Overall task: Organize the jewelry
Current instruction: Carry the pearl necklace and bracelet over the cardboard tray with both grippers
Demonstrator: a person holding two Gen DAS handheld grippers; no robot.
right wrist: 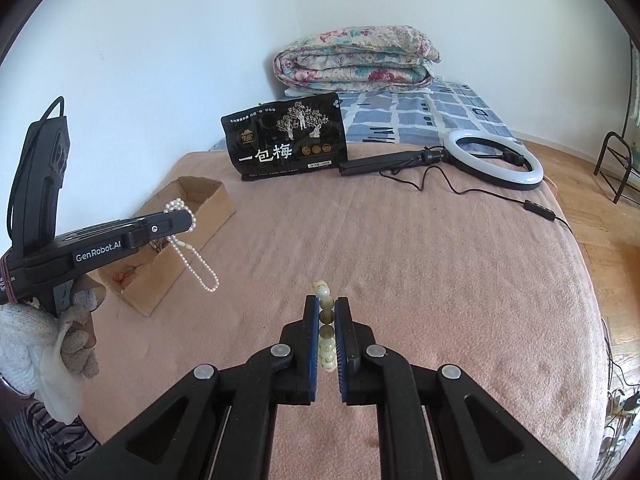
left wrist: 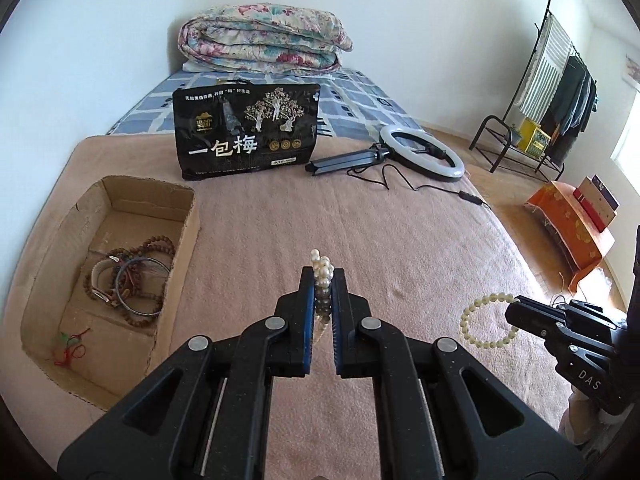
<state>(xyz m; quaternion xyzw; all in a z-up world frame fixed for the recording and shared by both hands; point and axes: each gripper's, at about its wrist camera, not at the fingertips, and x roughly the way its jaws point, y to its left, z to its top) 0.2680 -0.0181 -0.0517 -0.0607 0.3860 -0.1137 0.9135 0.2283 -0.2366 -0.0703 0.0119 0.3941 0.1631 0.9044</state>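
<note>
My left gripper (left wrist: 323,276) is shut on a white pearl necklace (left wrist: 322,270), held above the pink blanket; in the right wrist view the necklace (right wrist: 196,264) hangs in a loop from that gripper (right wrist: 185,216), right beside the cardboard box (right wrist: 208,196). My right gripper (right wrist: 327,304) is shut on a pale green bead bracelet (right wrist: 325,320); in the left wrist view the bracelet (left wrist: 486,320) hangs as a ring from that gripper (left wrist: 516,308). The open cardboard box (left wrist: 188,216) at the left holds several bracelets (left wrist: 132,280) and a red string (left wrist: 70,348).
A black snack bag (left wrist: 246,132) stands at the far side of the blanket (left wrist: 320,220). A ring light (left wrist: 424,152) with its stand and cable lies to the right of it. A folded quilt (left wrist: 264,36) lies behind. A clothes rack (left wrist: 536,100) stands at the right.
</note>
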